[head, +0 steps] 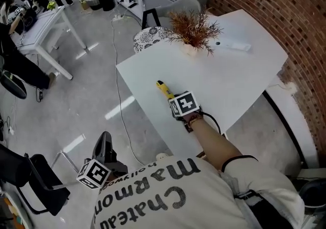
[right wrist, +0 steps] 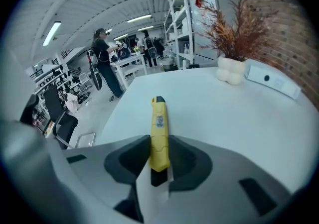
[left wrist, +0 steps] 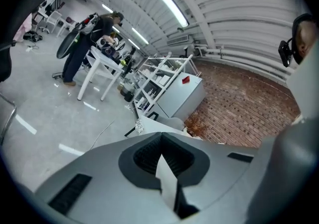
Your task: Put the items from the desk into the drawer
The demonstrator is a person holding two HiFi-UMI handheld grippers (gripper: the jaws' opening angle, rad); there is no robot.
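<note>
A yellow utility knife [right wrist: 159,131] with a black tip sticks out forward from my right gripper [right wrist: 158,161], whose jaws are shut on its rear end. In the head view the knife [head: 164,89] lies just over the white desk [head: 224,78] near its left edge, in front of the right gripper [head: 178,102]. My left gripper [head: 105,146] hangs low beside the desk over the floor. Its jaws [left wrist: 162,163] are shut with nothing between them. No drawer shows in any view.
A white pot with dried reddish plant [head: 193,32] stands at the desk's far side, with a white flat device [head: 235,46] to its right. A brick wall [head: 285,9] runs along the right. A chair [head: 173,8] sits behind the desk. A person [right wrist: 103,63] stands by far tables.
</note>
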